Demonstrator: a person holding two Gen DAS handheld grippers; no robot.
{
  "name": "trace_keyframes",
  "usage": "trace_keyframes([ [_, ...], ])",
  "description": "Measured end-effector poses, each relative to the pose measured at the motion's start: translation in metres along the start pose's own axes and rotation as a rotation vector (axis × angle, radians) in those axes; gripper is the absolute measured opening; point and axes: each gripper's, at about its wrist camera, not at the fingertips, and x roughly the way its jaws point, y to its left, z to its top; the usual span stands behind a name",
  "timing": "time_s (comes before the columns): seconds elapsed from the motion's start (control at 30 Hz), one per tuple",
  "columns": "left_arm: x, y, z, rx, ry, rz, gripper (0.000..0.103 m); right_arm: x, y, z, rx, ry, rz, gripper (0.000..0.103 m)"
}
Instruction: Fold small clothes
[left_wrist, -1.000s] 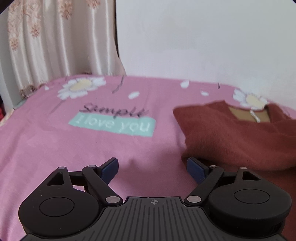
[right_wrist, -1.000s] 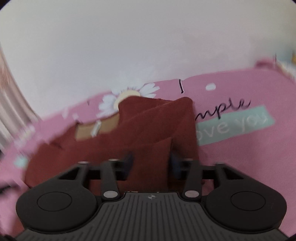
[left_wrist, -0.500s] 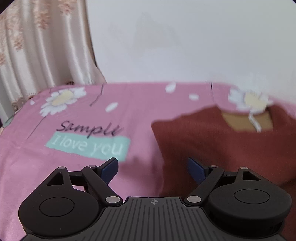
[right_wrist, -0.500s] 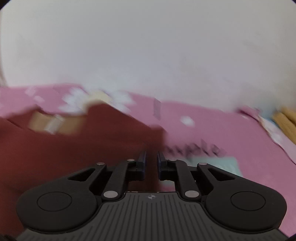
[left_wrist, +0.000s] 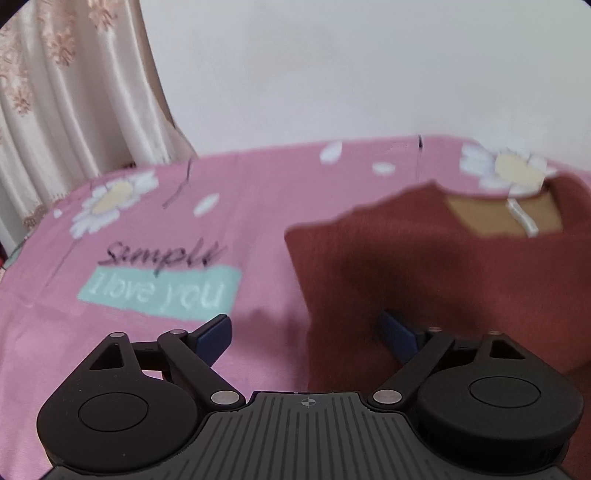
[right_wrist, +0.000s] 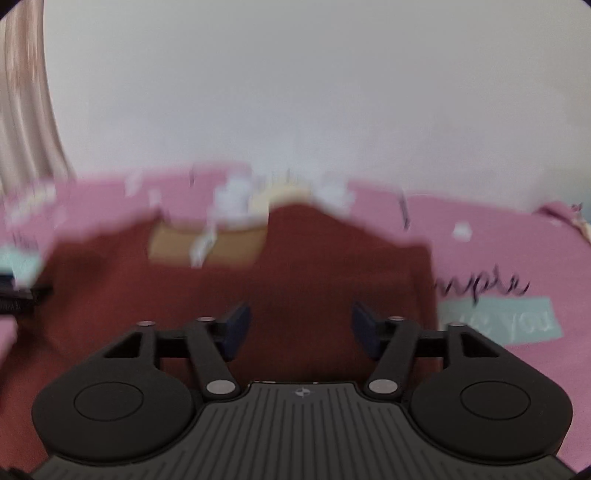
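A rust-red knitted sweater (left_wrist: 443, 266) lies on the pink bed sheet (left_wrist: 258, 206), its tan inner neck and white label (left_wrist: 521, 218) towards the wall. My left gripper (left_wrist: 306, 332) stands open at the sweater's left edge: one finger is over the sheet, the other over the knit. In the right wrist view the sweater (right_wrist: 314, 258) fills the middle, blurred by motion. My right gripper (right_wrist: 301, 325) hangs over it with its jaws opening. Only flat knit shows between its pads, and they are not pressing on it.
The sheet carries daisies and a teal "I love you" patch (left_wrist: 159, 291), also seen as a teal patch (right_wrist: 502, 321) to the right of the sweater. A white wall (left_wrist: 332, 74) backs the bed and a cream curtain (left_wrist: 55, 103) hangs at the left.
My right gripper, nearly shut over the sweater before, has opened and swung back over the sweater's middle. My left gripper slid right until one finger is over the sweater's edge.
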Motion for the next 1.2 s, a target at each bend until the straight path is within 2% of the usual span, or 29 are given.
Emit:
trace_keyframes([
  [0.17, -0.01, 0.014, -0.001, -0.023, -0.007, 0.015, 0.103, -0.02, -0.01, -0.001, 0.048, -0.051, -0.04, 0.067],
  [0.3, -0.024, 0.015, -0.001, -0.041, -0.02, 0.021, 0.103, -0.033, -0.006, -0.004, 0.062, -0.069, -0.035, 0.074],
  [0.4, -0.029, 0.008, -0.007, -0.017, -0.018, 0.014, 0.103, -0.036, -0.001, -0.011, 0.037, -0.049, -0.029, 0.077],
  [0.5, -0.028, 0.003, -0.023, 0.047, 0.006, 0.026, 0.103, -0.034, 0.003, -0.019, -0.024, -0.003, -0.095, 0.084],
  [0.57, -0.033, 0.006, -0.033, 0.057, -0.005, 0.028, 0.103, -0.038, -0.004, -0.024, -0.01, 0.023, -0.132, 0.088],
  [0.73, -0.056, 0.009, -0.041, 0.052, -0.015, 0.044, 0.103, -0.062, -0.018, -0.034, 0.087, 0.013, -0.1, 0.089],
  [0.9, -0.084, 0.0, -0.049, 0.066, -0.056, 0.009, 0.103, -0.073, -0.006, -0.048, 0.058, 0.045, -0.076, 0.091],
  [1.1, -0.084, -0.016, -0.077, 0.164, 0.005, 0.007, 0.103, -0.074, -0.005, -0.067, 0.013, 0.118, -0.115, 0.094],
  [1.2, -0.089, -0.01, -0.089, 0.163, -0.013, 0.01, 0.103, -0.082, -0.016, -0.075, 0.053, 0.124, -0.102, 0.097],
])
